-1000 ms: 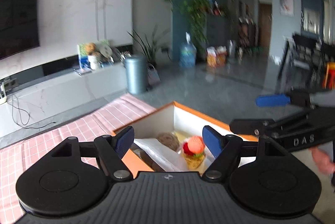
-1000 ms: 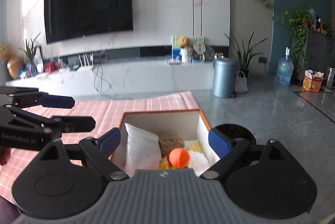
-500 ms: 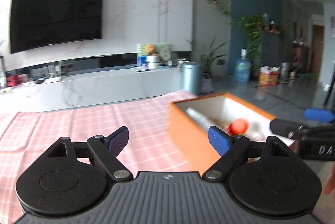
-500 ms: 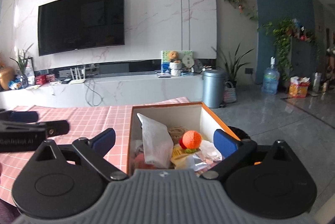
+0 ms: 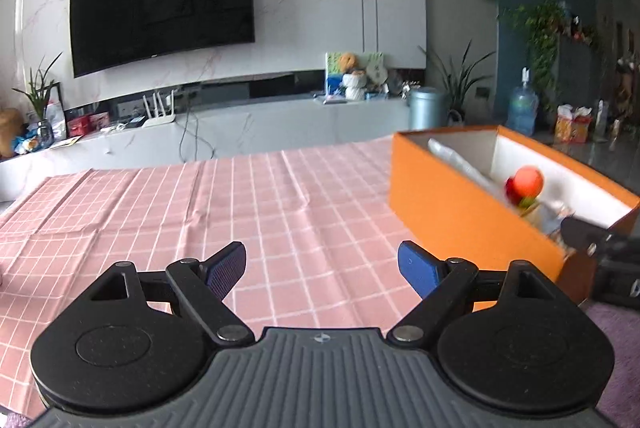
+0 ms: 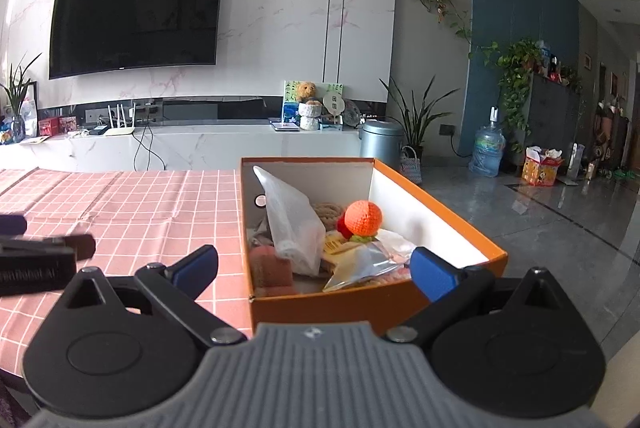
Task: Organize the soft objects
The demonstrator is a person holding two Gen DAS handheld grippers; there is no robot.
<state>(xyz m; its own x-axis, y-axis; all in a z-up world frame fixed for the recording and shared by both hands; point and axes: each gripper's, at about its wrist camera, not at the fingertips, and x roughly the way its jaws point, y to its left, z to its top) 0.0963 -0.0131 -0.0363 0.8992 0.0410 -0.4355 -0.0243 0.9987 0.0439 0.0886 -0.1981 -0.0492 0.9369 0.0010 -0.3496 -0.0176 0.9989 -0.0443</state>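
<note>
Both tongs spread wide, nothing between them: left tongs (image 5: 322, 266) over bare pink tabletop (image 5: 248, 211), right tongs (image 6: 314, 268) facing orange box (image 6: 352, 302). Soft knitted ball (image 6: 363, 219) inside, atop the pile. Best taken from above, squeezing gently.

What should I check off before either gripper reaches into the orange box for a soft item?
1. Left gripper open and empty: ok.
2. Right gripper open and empty: ok.
3. Orange box lid off, contents reachable: ok.
4. Orange knitted ball on top, unobstructed: ok.
5. Pink checked cloth bare beside the box for laying items out: ok.
6. What lies under the plastic bag: cannot tell.
</note>
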